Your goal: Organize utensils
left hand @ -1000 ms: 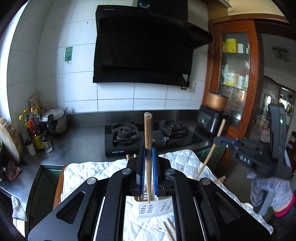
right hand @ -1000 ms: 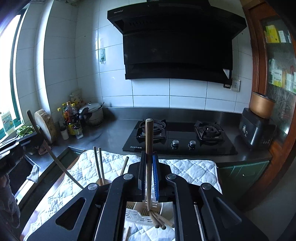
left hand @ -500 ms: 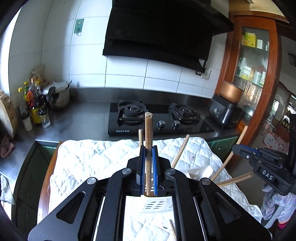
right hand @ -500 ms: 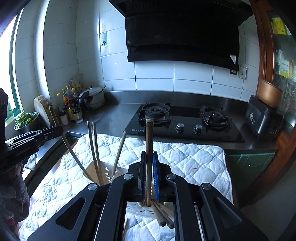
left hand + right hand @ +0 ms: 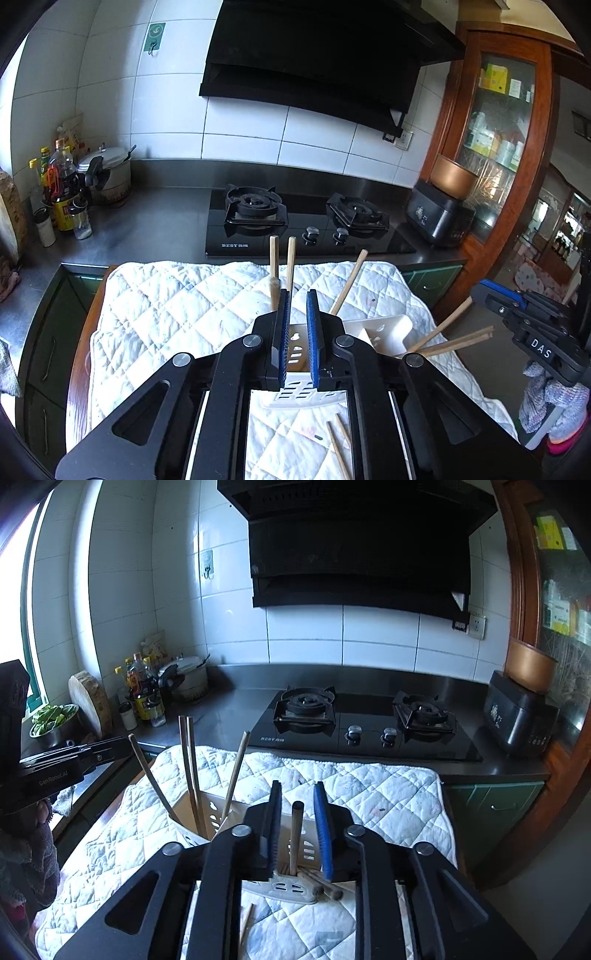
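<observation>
Nearest the left camera, two loose chopsticks [image 5: 338, 441] lie flat on the white quilted cloth [image 5: 177, 306] that covers the table, their long axes running roughly away from the lens. Just past them the left tool [image 5: 296, 332] stands with its blue-padded jaws apart and nothing between them. Beneath and beyond it is the white slotted utensil holder [image 5: 388, 332]. Two chopsticks [image 5: 282, 266] rise from it almost upright, side by side, and a third [image 5: 349, 280] leans up and to the right. To the right, more sticks [image 5: 454, 341] lie low, pointing out toward the right tool.

In the right camera the right tool [image 5: 297, 827] is also spread open. A single chopstick [image 5: 295, 836] stands upright in the gap between its jaws, touching neither pad, its lower end down in the holder [image 5: 295, 884]. A few other sticks [image 5: 321, 882] lie nearly flat over the holder's rim. Left of these, another holder compartment [image 5: 192, 812] carries several long sticks fanned upward.

Farther back a black gas hob [image 5: 365, 727] sits in the steel counter, with the range hood [image 5: 358, 542] above.
</observation>
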A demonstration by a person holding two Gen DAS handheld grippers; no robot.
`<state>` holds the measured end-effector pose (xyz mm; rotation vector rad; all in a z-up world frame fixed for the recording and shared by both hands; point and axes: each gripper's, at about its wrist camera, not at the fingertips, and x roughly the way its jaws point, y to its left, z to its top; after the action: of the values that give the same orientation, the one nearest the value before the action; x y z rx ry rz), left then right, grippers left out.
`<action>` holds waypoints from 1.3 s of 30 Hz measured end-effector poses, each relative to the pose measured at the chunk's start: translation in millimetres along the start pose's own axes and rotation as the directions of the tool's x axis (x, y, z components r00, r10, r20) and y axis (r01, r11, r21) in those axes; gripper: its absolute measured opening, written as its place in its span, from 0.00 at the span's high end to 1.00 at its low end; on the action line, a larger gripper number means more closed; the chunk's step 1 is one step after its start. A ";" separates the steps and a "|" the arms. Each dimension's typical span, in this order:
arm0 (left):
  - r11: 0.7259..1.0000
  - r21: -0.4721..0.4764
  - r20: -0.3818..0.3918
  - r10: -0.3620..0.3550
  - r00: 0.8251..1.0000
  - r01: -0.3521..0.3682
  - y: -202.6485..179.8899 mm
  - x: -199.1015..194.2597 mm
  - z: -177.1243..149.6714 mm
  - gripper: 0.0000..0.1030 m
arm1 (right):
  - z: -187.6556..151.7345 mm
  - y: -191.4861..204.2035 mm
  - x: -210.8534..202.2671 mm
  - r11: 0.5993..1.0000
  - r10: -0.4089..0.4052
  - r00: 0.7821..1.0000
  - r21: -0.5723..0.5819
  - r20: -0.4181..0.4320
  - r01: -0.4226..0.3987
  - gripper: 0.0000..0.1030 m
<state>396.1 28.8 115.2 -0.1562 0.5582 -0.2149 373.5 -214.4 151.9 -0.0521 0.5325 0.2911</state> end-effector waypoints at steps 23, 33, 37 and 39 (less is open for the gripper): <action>0.998 -0.010 0.017 0.056 0.998 -0.056 9.2 -99.8 -138.3 0.44 | -196.0 55.3 -49.7 0.997 0.069 0.975 -0.005 -0.210 -0.072 0.60; 0.991 -0.043 -0.024 0.126 0.992 -0.127 22.9 -107.0 -190.4 0.36 | -261.2 85.6 -28.0 0.996 0.085 0.942 0.009 -0.325 -0.086 0.69; 0.990 -0.064 -0.046 0.126 0.991 -0.129 27.0 -105.6 -204.0 0.36 | -265.5 87.1 -20.0 0.993 0.114 0.935 0.065 -0.336 -0.097 0.75; 0.988 -0.079 -0.054 0.128 0.990 -0.132 29.1 -105.5 -208.4 0.36 | -265.4 88.4 -16.8 0.993 0.113 0.935 0.071 -0.337 -0.094 0.78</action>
<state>201.1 64.2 -11.8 -0.1945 0.6235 -0.0687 203.5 -167.0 -65.8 -0.0215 0.8896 0.3736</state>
